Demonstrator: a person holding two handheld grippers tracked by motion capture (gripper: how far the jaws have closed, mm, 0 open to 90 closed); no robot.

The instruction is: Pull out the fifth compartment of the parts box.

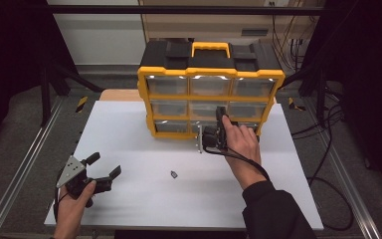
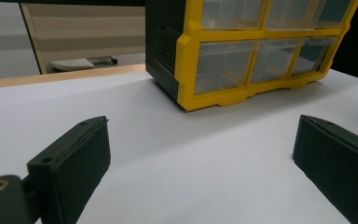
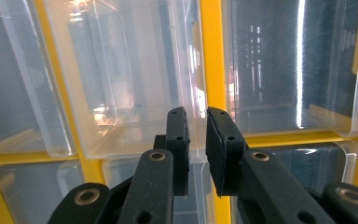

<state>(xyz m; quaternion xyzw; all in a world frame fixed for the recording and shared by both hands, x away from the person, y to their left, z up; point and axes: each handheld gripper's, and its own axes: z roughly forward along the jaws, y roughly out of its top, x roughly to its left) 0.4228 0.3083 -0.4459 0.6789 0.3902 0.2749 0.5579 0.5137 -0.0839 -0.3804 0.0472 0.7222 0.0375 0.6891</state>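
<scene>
The white table [image 1: 129,124] carries the yellow-and-black drawer organizer [image 1: 210,89] at its 12 o'clock edge. Right gripper [image 1: 221,115] is up against the cabinet's front, jaws nearly closed around the lip of a clear middle-row drawer [image 3: 121,88], a thin gap between them. Left gripper [image 1: 104,166] sits at 8 o'clock, jaws spread wide, holding nothing. Small dark part [image 1: 173,174] lies mid-table.
</scene>
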